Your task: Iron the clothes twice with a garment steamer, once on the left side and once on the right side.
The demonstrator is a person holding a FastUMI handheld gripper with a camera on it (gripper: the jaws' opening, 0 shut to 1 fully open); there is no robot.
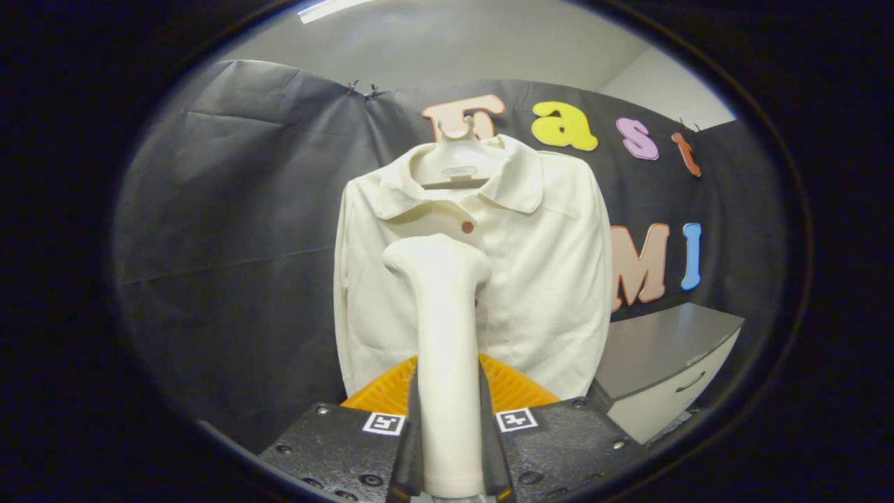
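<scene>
While its two black fingers (416, 447) press on either side of the white handle, the gripper (447, 447) pinches the garment steamer (444, 349) upright between them. The handle rises straight from the fingers and ends in a wider, rounded head, which sits in front of the middle of the jacket's chest; whether the head touches the cloth cannot be told. An orange ribbed part (391, 388) shows just behind the fingers on both sides of the handle.

Beyond the steamer, a cream jacket (545, 279) hangs on a white hanger (455, 164) against the booth's dark cloth wall (230, 244). Its collar is open, with a brown button (467, 227) just above the steamer head. The gripper points level and straight at the jacket's front. To the right, lower than the jacket, stands a grey-topped cabinet (670, 370) with a white drawer front.
</scene>
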